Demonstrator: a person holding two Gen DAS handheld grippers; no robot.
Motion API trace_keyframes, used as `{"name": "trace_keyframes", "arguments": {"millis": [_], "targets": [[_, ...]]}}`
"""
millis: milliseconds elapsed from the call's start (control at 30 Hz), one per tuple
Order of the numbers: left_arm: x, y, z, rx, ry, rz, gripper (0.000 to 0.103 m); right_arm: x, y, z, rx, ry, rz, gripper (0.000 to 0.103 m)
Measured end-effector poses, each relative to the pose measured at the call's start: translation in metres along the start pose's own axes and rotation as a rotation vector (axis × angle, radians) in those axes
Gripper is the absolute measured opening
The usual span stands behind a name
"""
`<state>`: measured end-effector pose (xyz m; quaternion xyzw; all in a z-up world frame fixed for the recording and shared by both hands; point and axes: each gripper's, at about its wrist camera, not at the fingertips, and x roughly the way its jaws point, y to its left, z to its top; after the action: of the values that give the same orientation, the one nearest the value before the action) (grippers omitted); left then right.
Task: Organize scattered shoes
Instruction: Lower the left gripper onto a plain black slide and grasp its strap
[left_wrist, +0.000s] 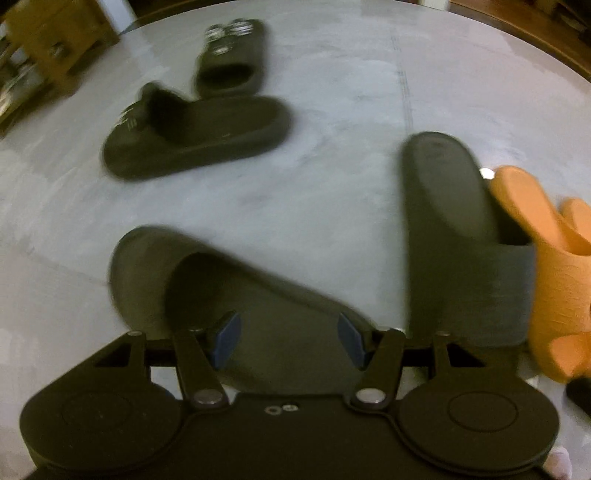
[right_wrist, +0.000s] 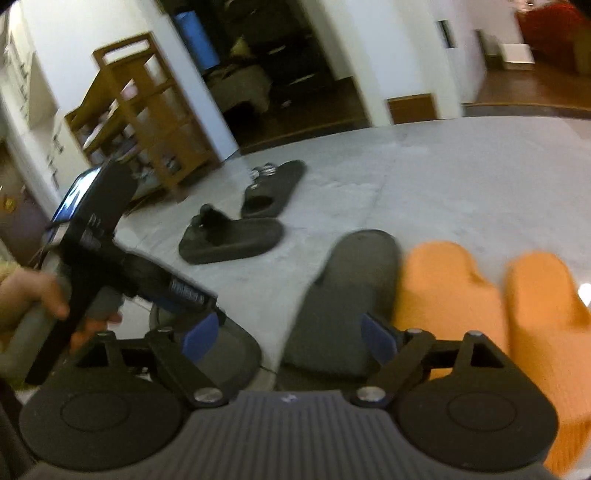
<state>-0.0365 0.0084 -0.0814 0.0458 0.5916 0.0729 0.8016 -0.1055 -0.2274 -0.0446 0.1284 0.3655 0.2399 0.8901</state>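
- Left gripper (left_wrist: 290, 341): blue-padded fingers (left_wrist: 227, 338) apart, hanging over a dark grey rubber slide slipper (left_wrist: 229, 291) on the pale grey floor (left_wrist: 332, 110). Whether the pads touch it I cannot tell. Its long axis runs diagonally, round end at upper left.
- Right gripper (right_wrist: 286, 338): fingers apart, nothing pressed between them. A second dark grey slide (right_wrist: 351, 288) lies under its right finger, long axis pointing away from the camera, rounded end far.
- Just right of that slide, side by side and parallel: two orange foam slippers (right_wrist: 450, 295).
- Further out, two black slides with silver ornaments (right_wrist: 236, 236), one crossways, one angled behind it, nearly touching.
- Right view only: a hand (right_wrist: 26, 295) on the left gripper's handle, wooden shelf rack (right_wrist: 147, 110), dark doorway.
- Left view only: the first grey slide's full outline.
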Motion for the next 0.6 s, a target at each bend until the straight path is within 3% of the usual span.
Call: {"name": "trace_keyframes", "arguments": {"millis": [133,233,400,433,533,600], "targets": [[-0.003,0.034,-0.003,-0.148,-0.009,0.009,0.059,0.042,0.029,0.057,-0.208,0.093,-0.045,0.088],[-0.005,0.061,0.000,-0.242,-0.031,0.021,0.059,0.068,0.052,0.077,-0.388,0.180,-0.066,0.088],[0.001,0.090,-0.004,-0.149,-0.068,0.070,0.059,0.084,0.075,0.078,-0.384,0.212,0.086,0.088],[0.003,0.093,-0.006,-0.132,-0.069,0.069,0.064,0.087,0.079,0.074,-0.376,0.201,0.101,0.088],[0.007,0.102,-0.013,-0.074,-0.101,0.045,0.065,0.095,0.102,0.043,-0.376,0.118,0.005,0.088],[0.006,0.094,-0.015,-0.020,-0.127,0.075,0.065,0.101,0.112,0.033,-0.371,0.136,0.008,0.088]]}}
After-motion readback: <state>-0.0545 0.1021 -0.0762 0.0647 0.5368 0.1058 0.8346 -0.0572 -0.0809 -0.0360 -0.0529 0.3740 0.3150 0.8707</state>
